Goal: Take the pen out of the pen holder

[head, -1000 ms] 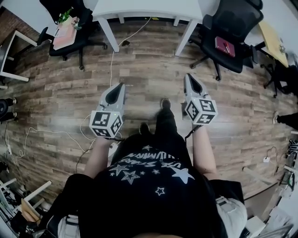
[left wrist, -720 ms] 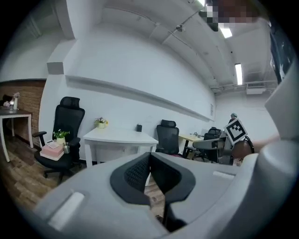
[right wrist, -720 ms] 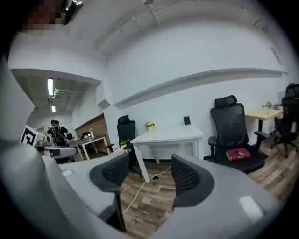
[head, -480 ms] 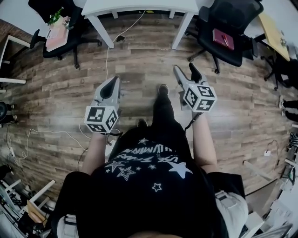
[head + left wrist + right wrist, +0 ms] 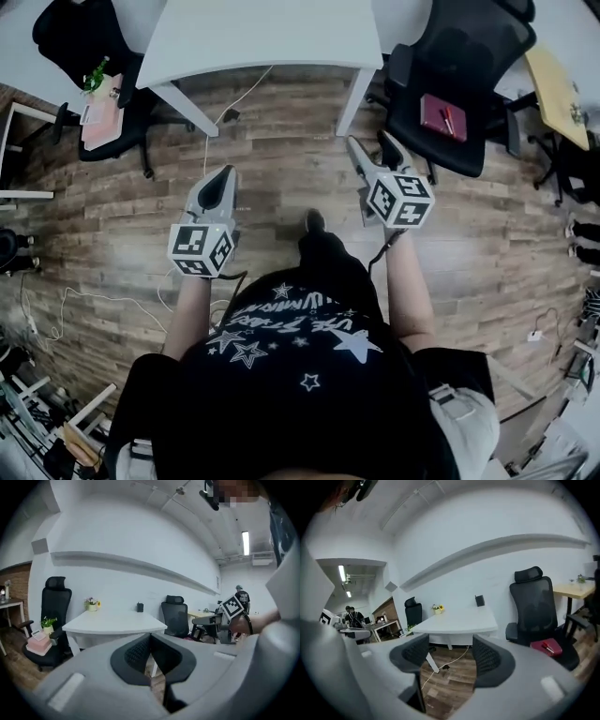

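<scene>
- the pen holder (image 5: 139,607) is sitting, small and dark, at the far edge of the white surface (image 5: 112,620); the pen is too tiny to make out, so its axis cannot be told;
- the left gripper (image 5: 225,172) is pressing its jaws together, empty; the right gripper (image 5: 370,142) has just been opening its jaws, nothing between them; both are hovering well apart from the holder.

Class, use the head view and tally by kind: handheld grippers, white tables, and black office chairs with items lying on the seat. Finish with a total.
Grippers: 2 (left gripper, right gripper)
White tables: 1 (white table)
Black office chairs with items on the seat: 2 (left chair, right chair)
Total: 5
</scene>
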Available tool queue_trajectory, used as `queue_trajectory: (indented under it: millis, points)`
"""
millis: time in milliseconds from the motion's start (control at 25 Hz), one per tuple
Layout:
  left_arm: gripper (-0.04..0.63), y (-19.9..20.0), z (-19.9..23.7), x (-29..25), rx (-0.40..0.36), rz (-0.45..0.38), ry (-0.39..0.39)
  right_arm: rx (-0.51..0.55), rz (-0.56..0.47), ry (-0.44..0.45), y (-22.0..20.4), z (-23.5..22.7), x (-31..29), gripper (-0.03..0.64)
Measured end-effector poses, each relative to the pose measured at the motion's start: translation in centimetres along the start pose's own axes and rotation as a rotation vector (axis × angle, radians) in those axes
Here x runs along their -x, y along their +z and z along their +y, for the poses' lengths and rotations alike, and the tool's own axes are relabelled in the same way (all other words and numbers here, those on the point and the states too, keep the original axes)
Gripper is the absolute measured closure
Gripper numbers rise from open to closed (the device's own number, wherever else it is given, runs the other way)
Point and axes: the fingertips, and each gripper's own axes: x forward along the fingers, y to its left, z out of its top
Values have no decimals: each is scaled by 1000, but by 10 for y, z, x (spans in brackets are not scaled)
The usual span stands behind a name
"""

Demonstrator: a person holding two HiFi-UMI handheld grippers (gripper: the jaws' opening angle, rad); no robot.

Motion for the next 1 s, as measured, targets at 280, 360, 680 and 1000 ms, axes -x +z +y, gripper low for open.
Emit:
queue_trajectory:
  millis: [280, 360, 680, 1000]
  points:
    - [584, 46, -10, -96, -11, -31, 47, 3, -19, 35, 60, -81, -58, 322]
    - [584, 52, -14, -115, -15, -30, 51, -1, -21, 47, 69, -95, -71, 322]
    - [584, 80, 1, -170, -43, -34, 82, 15, -40, 75, 101, -122, -120, 322]
    - [584, 100, 41, -250, -55, -46, 49, 30, -43, 38, 127, -150, -189, 322]
